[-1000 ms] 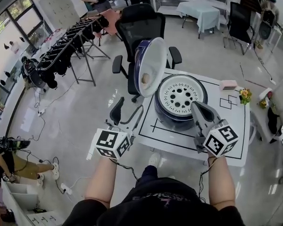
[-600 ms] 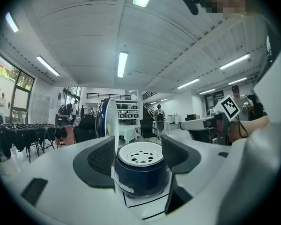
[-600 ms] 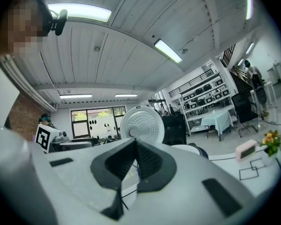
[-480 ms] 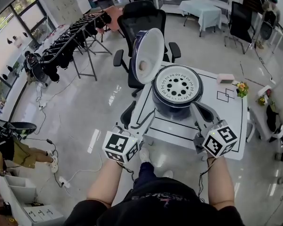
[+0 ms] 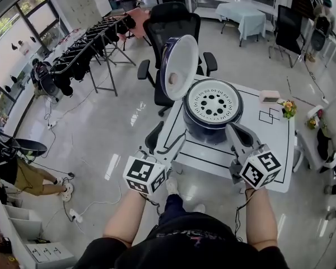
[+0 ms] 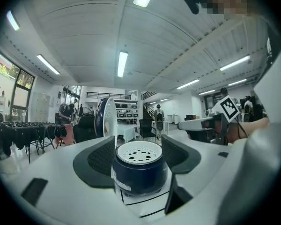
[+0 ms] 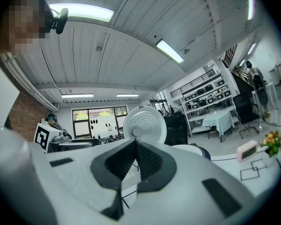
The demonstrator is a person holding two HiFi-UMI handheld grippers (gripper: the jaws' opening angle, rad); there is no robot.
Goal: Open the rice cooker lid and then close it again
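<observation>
The dark blue rice cooker [image 5: 211, 116] stands on a white table [image 5: 269, 150]. Its lid [image 5: 179, 66] is swung up at its back left, and the white perforated inner plate shows. My left gripper [image 5: 167, 140] is open at the table's near left corner, short of the cooker. In the left gripper view the cooker [image 6: 139, 172] and the lid [image 6: 107, 121] lie ahead between the spread pads [image 6: 102, 156], untouched. My right gripper [image 5: 236, 130] is shut and empty just before the cooker's front right. In the right gripper view the closed gripper [image 7: 136, 161] points at the raised lid [image 7: 144, 124].
A pink box [image 5: 270, 97] and a small flower bunch [image 5: 289, 111] sit on the table's far right. Behind the table stands a black office chair [image 5: 171, 27], with a clothes rack [image 5: 84, 55] to its left. Black lines mark the tabletop.
My left gripper has shifted right, in toward the table's near left corner. The right gripper has drawn back slightly from the cooker. The lid stays up.
</observation>
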